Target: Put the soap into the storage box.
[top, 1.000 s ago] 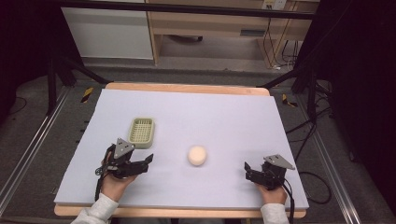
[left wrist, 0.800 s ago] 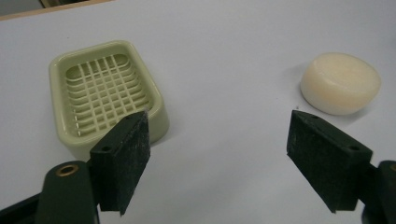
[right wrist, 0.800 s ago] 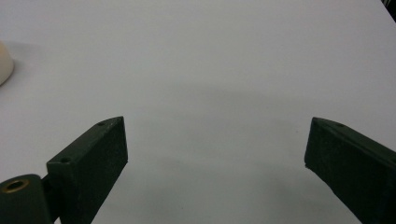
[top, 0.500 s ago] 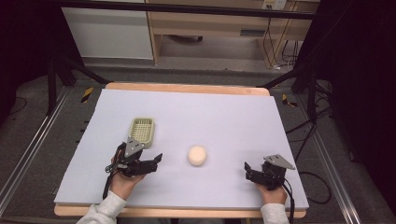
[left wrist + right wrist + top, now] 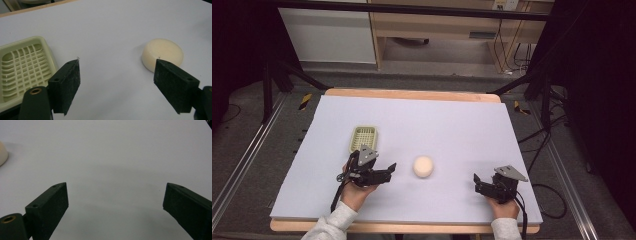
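Observation:
A round cream soap bar (image 5: 423,166) lies on the pale mat near the middle front; it also appears in the left gripper view (image 5: 162,54) just beyond the right jaw. A pale green slatted soap dish (image 5: 363,138) sits left of it (image 5: 22,67). My left gripper (image 5: 388,169) is open, held low between dish and soap, jaws pointing right toward the soap with nothing between them (image 5: 116,80). My right gripper (image 5: 477,180) is open near the front right, empty (image 5: 115,202). The soap bar's edge (image 5: 2,153) shows at the far left of the right gripper view.
The pale mat (image 5: 452,125) covers a wooden table whose far edge (image 5: 412,94) shows. Black frame legs and cables stand around the table on the floor. A cabinet and shelf stand beyond the far edge.
My left gripper has moved right and slightly forward, from beside the dish toward the soap bar. The right gripper has stayed put.

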### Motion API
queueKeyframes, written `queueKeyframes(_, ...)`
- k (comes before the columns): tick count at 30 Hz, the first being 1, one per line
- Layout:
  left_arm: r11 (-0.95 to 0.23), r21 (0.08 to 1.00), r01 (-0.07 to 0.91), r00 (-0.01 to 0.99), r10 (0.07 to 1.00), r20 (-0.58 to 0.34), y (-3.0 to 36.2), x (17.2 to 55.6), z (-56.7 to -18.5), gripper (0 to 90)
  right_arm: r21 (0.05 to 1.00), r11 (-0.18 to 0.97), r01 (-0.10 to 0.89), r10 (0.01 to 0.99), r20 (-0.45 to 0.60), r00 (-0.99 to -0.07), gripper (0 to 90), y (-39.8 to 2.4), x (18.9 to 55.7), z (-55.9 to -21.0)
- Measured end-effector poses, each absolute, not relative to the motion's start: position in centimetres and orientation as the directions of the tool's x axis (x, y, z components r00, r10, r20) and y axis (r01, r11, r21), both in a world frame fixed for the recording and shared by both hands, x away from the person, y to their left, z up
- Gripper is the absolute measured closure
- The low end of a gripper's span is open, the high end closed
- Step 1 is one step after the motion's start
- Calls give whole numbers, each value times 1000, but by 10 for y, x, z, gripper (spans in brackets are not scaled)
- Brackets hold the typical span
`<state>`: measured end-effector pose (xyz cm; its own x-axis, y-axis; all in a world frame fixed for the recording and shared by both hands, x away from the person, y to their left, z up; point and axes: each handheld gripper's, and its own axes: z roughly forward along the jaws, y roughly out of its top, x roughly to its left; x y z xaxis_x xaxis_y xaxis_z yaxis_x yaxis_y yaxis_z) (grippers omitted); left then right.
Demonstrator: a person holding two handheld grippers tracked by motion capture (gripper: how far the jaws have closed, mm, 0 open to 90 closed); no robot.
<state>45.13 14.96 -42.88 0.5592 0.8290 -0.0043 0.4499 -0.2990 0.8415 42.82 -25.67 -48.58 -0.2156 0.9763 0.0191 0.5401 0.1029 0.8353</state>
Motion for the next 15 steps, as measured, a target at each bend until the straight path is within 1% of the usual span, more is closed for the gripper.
queueKeyframes(8, -321, 833, 450, 574, 819, 6, 138, 454, -431, 209, 835, 102, 541, 976, 20, -215, 66, -257, 428, -486)
queueKeyframes(15, -317, 834, 451, 579, 815, -3, 132, 457, -431, 209, 834, 104, 542, 976, 18, -215, 66, -257, 428, -486)
